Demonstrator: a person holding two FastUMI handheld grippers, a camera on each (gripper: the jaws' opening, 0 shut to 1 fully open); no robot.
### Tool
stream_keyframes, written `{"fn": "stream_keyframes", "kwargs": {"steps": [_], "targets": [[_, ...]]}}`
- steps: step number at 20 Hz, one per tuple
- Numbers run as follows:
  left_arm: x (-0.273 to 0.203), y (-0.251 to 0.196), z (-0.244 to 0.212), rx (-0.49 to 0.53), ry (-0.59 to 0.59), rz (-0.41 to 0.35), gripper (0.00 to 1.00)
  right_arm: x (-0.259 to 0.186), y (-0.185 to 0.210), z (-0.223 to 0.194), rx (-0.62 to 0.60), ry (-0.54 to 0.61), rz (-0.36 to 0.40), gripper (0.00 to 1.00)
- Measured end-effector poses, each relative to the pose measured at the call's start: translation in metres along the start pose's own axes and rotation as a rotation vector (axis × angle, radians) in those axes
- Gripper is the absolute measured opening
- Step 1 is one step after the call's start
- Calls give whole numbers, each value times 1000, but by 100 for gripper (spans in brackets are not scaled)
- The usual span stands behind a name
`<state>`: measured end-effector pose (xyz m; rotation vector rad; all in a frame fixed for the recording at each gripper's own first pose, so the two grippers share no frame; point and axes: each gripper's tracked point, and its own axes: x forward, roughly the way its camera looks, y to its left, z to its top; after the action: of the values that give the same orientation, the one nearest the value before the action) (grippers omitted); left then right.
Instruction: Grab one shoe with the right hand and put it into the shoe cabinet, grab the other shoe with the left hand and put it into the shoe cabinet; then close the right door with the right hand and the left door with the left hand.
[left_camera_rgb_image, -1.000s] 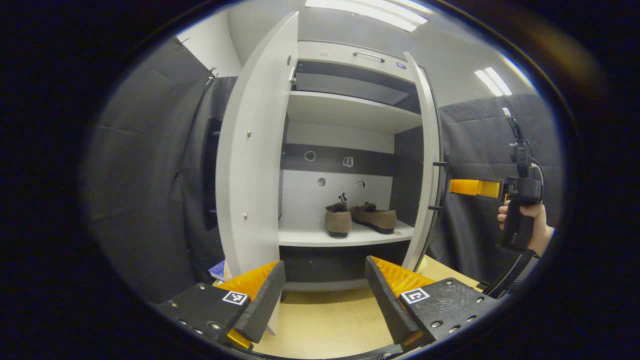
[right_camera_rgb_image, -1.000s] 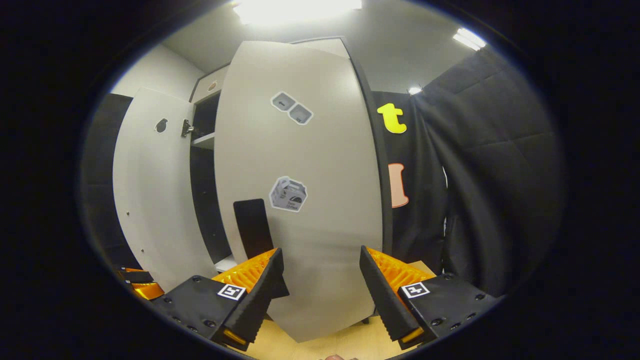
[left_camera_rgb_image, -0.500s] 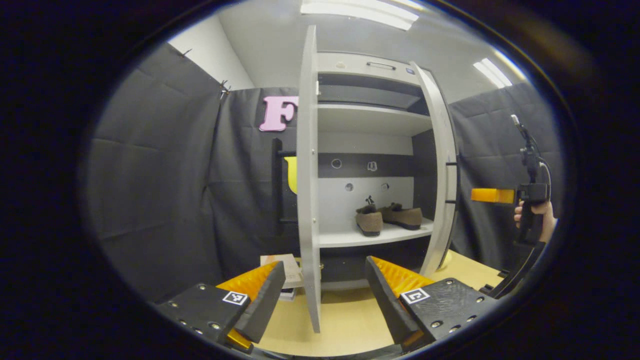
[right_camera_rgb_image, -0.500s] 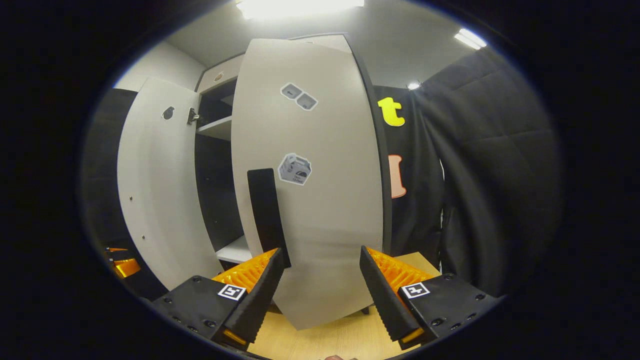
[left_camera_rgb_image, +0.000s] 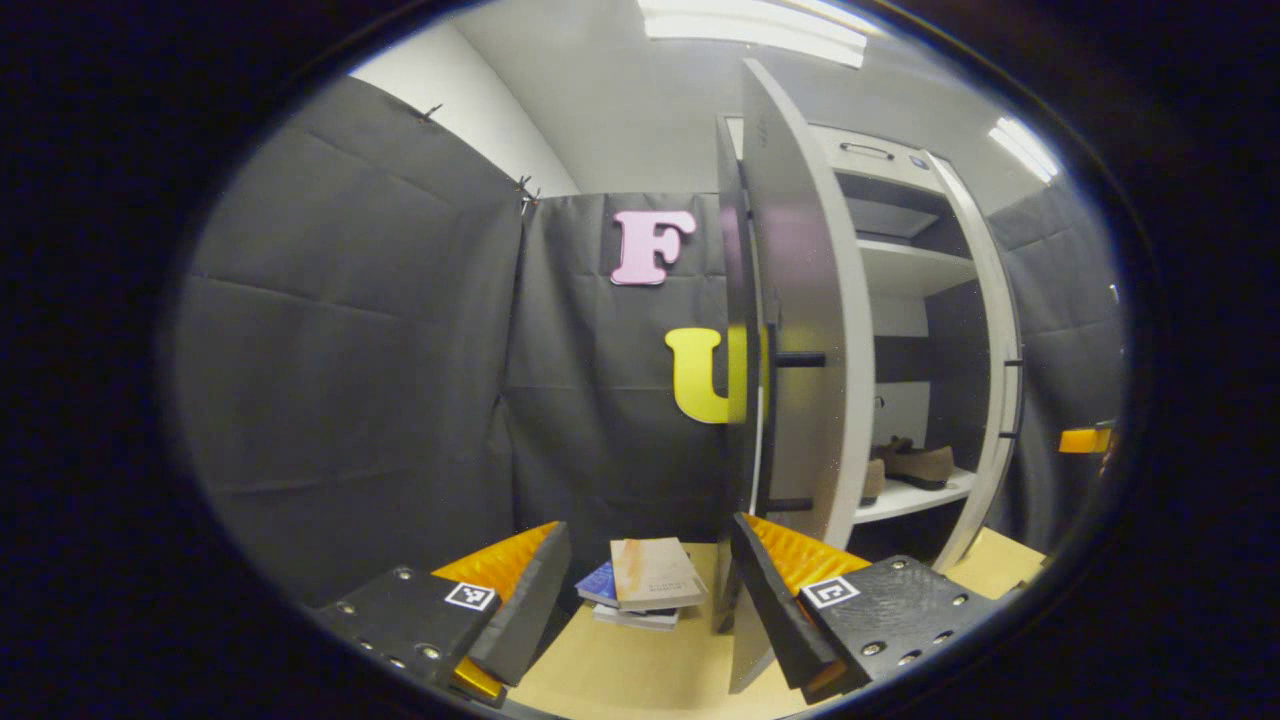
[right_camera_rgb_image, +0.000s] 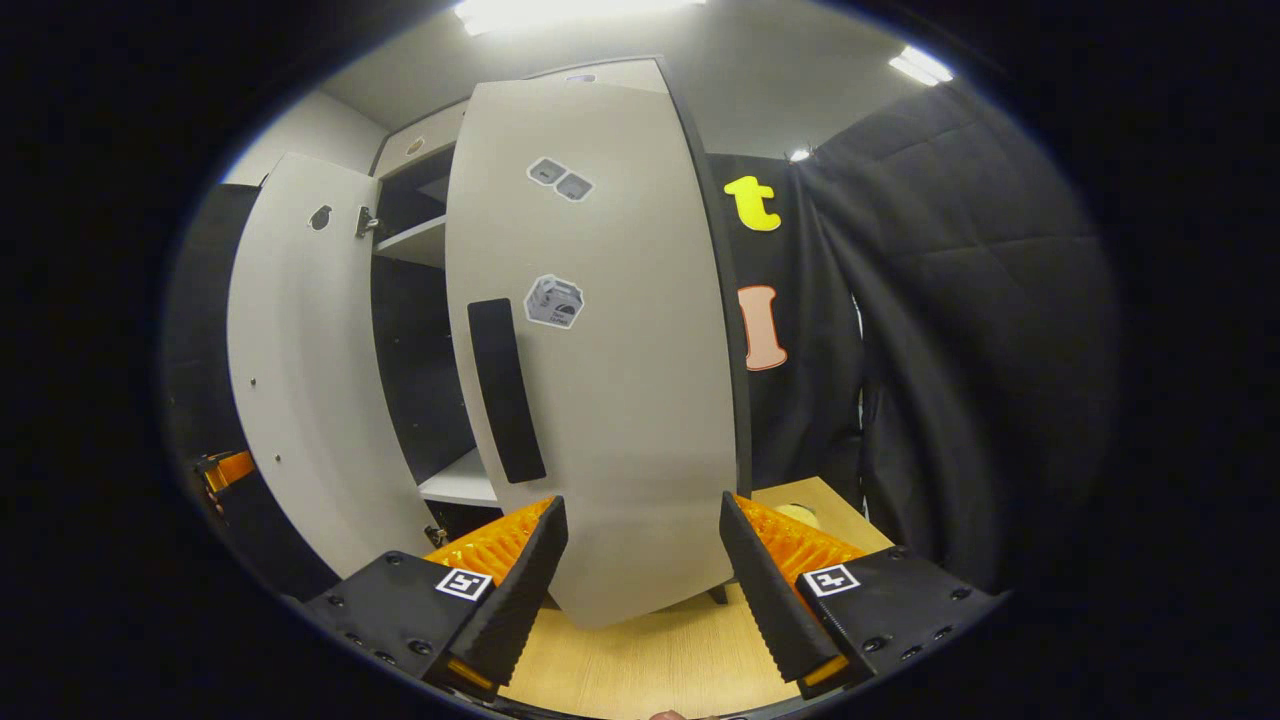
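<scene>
Fingers of the left gripper stood spread wide with nothing between them, held low over the wooden table and aimed past the outer face of the shoe cabinet's left door, whose lower edge lay close beside the tip of one finger; whether they touched could not be told. The right gripper was likewise spread and empty, levelled at the front of the right door, with that door's bottom edge hanging between its fingers and apart from both. Both doors stood partly open. The left gripper view looked along the left door's edge into the cabinet, where a pair of brown shoes sat on the lower shelf, one mostly hidden behind the door; an upper shelf above it held nothing that could be made out. That same view caught a small stack of books lying on the table beside the cabinet, on the left door's side, and a sliver of the right gripper at the far edge beyond the right door. The right gripper view showed the right door's dark vertical handle and some stickers on its face, the inner side of the left door beyond the cabinet opening, and a bit of the left gripper past that door.
</scene>
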<state>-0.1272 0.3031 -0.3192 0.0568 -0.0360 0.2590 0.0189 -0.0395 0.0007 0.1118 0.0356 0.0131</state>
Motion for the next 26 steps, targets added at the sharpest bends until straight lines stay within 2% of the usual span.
{"fn": "stream_keyframes", "kwargs": {"steps": [3, 9, 10, 12, 18, 21, 26], "targets": [[28, 8, 11, -19, -18, -20, 94, -2, -5, -1, 9, 0, -14, 97], [68, -9, 10, -15, -4, -131, 94, -13, -21, -1, 23, -1, -53, 97], [76, -10, 11, -12, -9, -130, 94, -13, -23, -2, 29, 2, -59, 97], [80, -10, 13, -1, -16, -129, 94, -15, -27, -4, 37, 8, -73, 97], [91, -26, 11, -7, -1, -199, 94, -13, -33, -7, 56, 17, -98, 97], [90, -42, 14, 31, 2, -249, 94, -11, -25, -10, 69, 26, -85, 97], [91, -74, 11, 17, 11, -307, 94, -10, -20, -13, 52, 31, -87, 98]]}}
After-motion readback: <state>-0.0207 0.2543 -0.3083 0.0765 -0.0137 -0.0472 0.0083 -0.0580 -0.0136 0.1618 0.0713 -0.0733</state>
